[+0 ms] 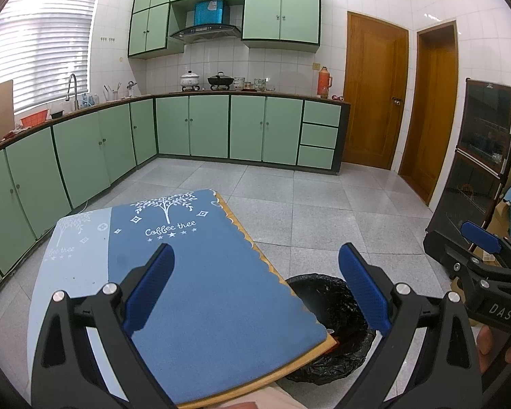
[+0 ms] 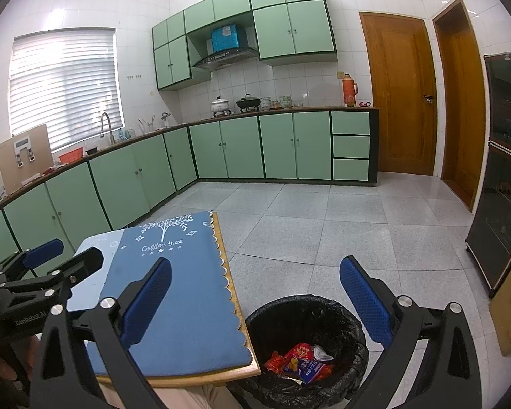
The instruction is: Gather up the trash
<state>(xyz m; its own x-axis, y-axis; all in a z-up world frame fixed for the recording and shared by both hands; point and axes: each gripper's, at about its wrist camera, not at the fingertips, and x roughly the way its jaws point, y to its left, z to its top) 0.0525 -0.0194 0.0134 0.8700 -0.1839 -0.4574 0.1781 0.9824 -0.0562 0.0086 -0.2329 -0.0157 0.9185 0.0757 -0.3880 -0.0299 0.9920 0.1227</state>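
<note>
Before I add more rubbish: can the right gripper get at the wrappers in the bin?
Probably yes: the right gripper is open above the bin, whose mouth is uncovered, and the wrappers lie exposed beside the table.

Bin (image 2: 340,310) mouth open; table edge (image 2: 235,306) crowds left; floor (image 2: 323,238) free.

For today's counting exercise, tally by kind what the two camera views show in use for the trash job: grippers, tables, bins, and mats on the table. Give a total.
Grippers: 2, the left gripper and the right gripper, both empty.
Tables: 1, the wooden table.
Bins: 1, the black-lined trash bin, holding wrappers.
Mats: 2, the dark blue mat and the light blue mat.
Total: 6.
</note>
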